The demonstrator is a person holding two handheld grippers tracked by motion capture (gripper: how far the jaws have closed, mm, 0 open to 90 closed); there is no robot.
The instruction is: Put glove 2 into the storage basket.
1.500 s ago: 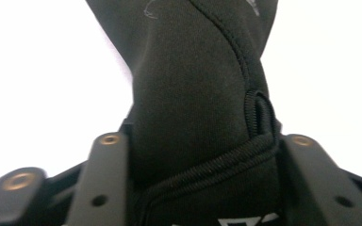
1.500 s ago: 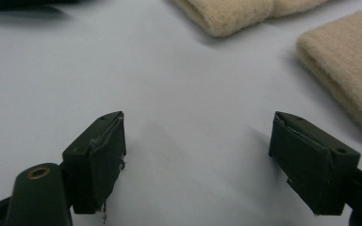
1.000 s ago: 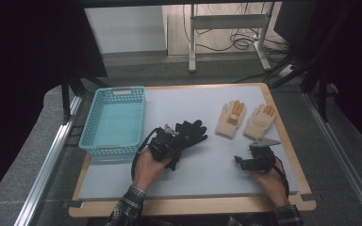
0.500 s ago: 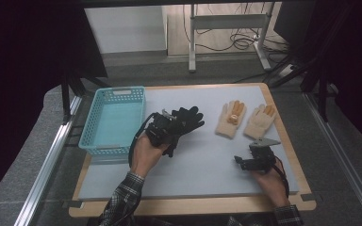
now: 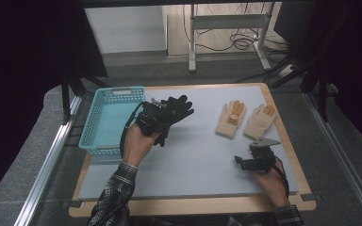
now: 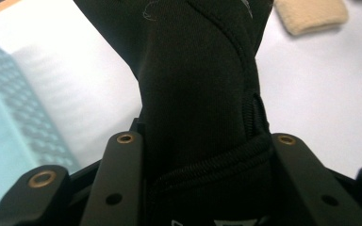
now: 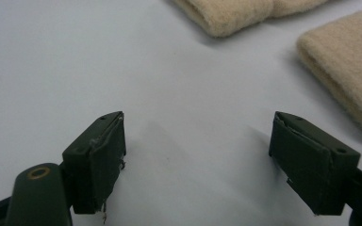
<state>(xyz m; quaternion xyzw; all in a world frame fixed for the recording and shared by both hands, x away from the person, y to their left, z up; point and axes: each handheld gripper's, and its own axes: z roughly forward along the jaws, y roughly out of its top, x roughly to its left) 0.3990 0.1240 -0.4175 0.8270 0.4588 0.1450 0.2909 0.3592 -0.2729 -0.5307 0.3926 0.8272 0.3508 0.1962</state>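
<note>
A black glove point(image 5: 178, 107) hangs in the air beside the basket, pinched at its cuff by my left gripper point(image 5: 156, 117). In the left gripper view the black glove point(image 6: 198, 84) fills the gap between the jaws of the left gripper point(image 6: 205, 141), which are shut on it. Two beige gloves point(image 5: 231, 118) point(image 5: 260, 120) lie flat on the mat at the right. My right gripper point(image 5: 258, 149) rests low just in front of them. In the right gripper view the right gripper point(image 7: 198, 141) stands open over bare mat, with the beige gloves point(image 7: 231, 12) point(image 7: 349, 66) beyond it.
A light blue plastic basket point(image 5: 113, 92) stands on the left of the pale mat point(image 5: 202, 160), and its wall point(image 6: 9, 122) shows at the left of the left gripper view. The wooden table edge point(image 5: 193, 205) runs along the front. Metal rails flank the table.
My left hand has lifted the black glove off the mat and carried it up and back toward the basket. The right gripper has stayed where it was.
</note>
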